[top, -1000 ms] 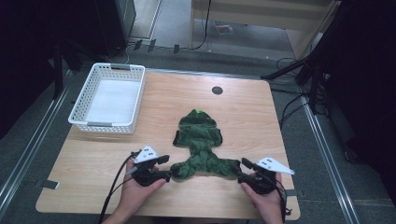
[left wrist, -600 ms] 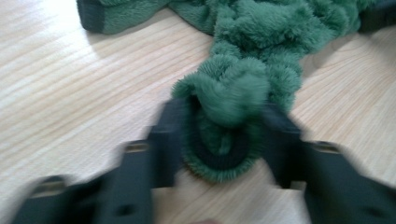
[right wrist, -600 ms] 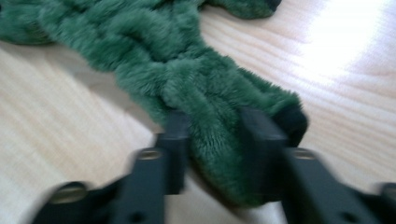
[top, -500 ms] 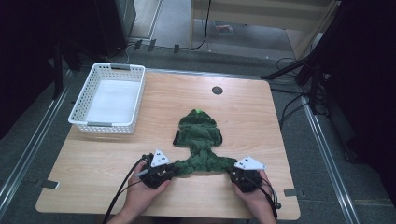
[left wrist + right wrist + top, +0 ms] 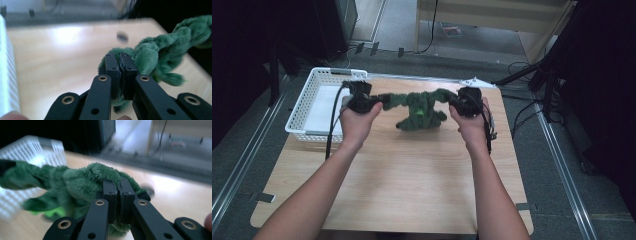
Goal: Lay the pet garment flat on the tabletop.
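Both forearms reach in over the light wooden table (image 5: 402, 170). The left gripper (image 5: 362, 100) and right gripper (image 5: 466, 101) each pinch an end of the fuzzy green plush garment (image 5: 419, 109) (jaws pressed together on the fabric), holding it stretched above the table. The white slatted plastic basket (image 5: 314, 102) sits at far left.

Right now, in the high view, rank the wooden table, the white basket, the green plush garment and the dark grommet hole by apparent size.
1. Wooden table, clearly largest.
2. White basket.
3. Green plush garment, stretched between both tongs; raised nearer the camera, so its rank against the basket is unsure.
The grommet hole cannot be ranked: the garment covers its spot.
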A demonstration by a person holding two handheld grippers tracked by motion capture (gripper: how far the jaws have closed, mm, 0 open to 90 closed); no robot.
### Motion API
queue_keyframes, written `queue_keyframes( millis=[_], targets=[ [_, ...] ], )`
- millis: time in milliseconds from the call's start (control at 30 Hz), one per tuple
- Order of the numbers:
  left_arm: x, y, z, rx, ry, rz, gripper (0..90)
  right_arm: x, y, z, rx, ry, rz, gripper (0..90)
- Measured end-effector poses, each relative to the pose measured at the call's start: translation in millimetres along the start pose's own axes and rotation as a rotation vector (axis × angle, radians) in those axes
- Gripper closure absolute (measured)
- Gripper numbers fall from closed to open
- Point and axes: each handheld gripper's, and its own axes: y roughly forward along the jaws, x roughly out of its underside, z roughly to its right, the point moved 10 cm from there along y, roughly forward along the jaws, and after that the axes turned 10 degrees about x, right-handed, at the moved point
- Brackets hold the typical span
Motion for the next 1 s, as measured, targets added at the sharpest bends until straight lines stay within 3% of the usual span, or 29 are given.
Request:
queue_keyframes(
  millis=[67,167,200,333,467,600,667,700,767,833,867,933,1000],
  targets=[
    [-0.5,-13.2,6.7,0.013,0.061,0.01,86.8,-9.2,-12.7,-6.4,-0.02,-0.019,0.041,86.6],
    [27.6,-30.2,19.0,0.058,0.085,-0.011,86.5,14.7,-31.5,-13.1,-0.016,-0.107,0.028,86.4],
    [42.4,-36.2,24.9,0.087,0.076,-0.015,86.5,29.4,-38.9,-14.4,-0.016,-0.116,0.018,86.4],
    [114.3,-56.6,42.7,0.131,0.085,-0.059,86.2,110.1,-70.2,-22.3,-0.069,-0.121,-0.076,86.2],
    [192.6,-60.0,49.5,0.155,0.077,-0.182,85.9,190.6,-90.7,-25.9,-0.105,-0.106,-0.191,86.1],
    [236.8,-64.5,54.6,0.18,0.062,-0.251,85.5,242.7,-104.9,-31.7,-0.136,-0.146,-0.267,83.8],
    [249.5,-66.7,54.3,0.169,0.077,-0.283,83.3,253.4,-111.6,-33.4,-0.171,-0.149,-0.275,80.0],
    [252.5,-68.1,54.4,0.178,0.066,-0.282,81.6,254.5,-114.6,-33.6,-0.182,-0.14,-0.27,78.2],
    [255.3,-70.3,53.4,0.204,0.062,-0.302,71.3,252.9,-119.4,-32.8,-0.212,-0.119,-0.26,69.7],
    [250.1,-72.1,53.8,0.231,0.059,-0.273,56.1,246.9,-123.4,-33.4,-0.262,-0.098,-0.238,55.6],
    [245.4,-72.8,52.8,0.228,0.053,-0.248,51.2,242.2,-125.2,-33.6,-0.279,-0.089,-0.22,52.9],
    [236.8,-70.4,50.9,0.223,0.022,-0.207,44.8,231.1,-125.9,-32.7,-0.29,-0.064,-0.185,50.0],
    [235.6,-64.0,50.9,0.211,0.023,-0.214,43.7,221.4,-122.5,-32.4,-0.287,-0.03,-0.167,52.5]
  ],
)
